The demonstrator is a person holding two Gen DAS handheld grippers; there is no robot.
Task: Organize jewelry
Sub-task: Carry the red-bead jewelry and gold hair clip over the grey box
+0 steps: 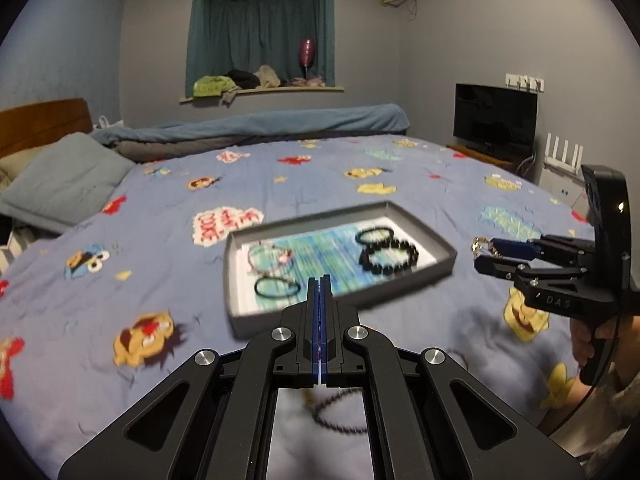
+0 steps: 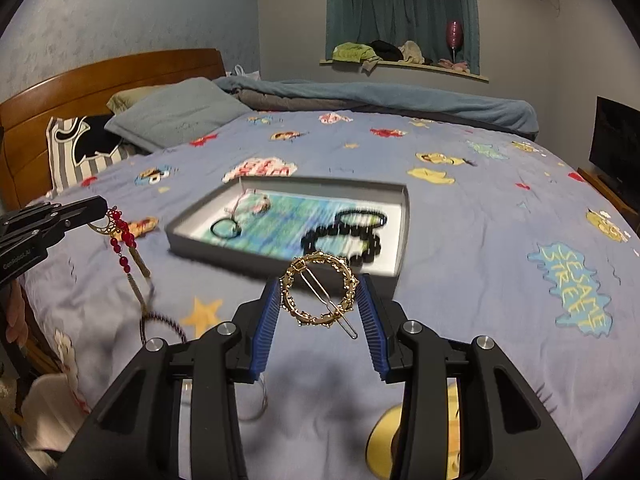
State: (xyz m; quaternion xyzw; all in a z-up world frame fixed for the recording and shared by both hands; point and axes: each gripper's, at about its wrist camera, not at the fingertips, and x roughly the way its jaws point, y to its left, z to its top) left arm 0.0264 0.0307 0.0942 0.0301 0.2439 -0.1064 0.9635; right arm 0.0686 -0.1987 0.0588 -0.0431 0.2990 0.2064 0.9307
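Note:
A grey tray (image 1: 240, 320) (image 2: 403, 232) lies on the cartoon-print bedsheet. In it are black bead bracelets (image 1: 388, 258) (image 2: 344, 236), a thin black band (image 1: 276, 288) (image 2: 226, 228) and a pinkish bracelet (image 1: 272, 258). My left gripper (image 1: 320, 278) (image 2: 105, 206) is shut on a gold pendant with red beads (image 2: 120, 236), which dangles above the bed left of the tray. My right gripper (image 2: 320, 280) (image 1: 480, 250) is shut on a round gold hair clip (image 2: 352, 284) just before the tray's near edge. A dark beaded bracelet (image 1: 340, 408) (image 2: 164, 324) lies on the sheet below the left gripper.
A pillow (image 1: 60, 184), a rolled blue blanket (image 1: 260, 128) and the wooden headboard (image 2: 100, 80) lie beyond the tray. A TV (image 1: 494, 120) stands at the right. A clear ring (image 2: 260, 400) lies under the right gripper. A person's hand (image 1: 584, 344) holds the right gripper's handle.

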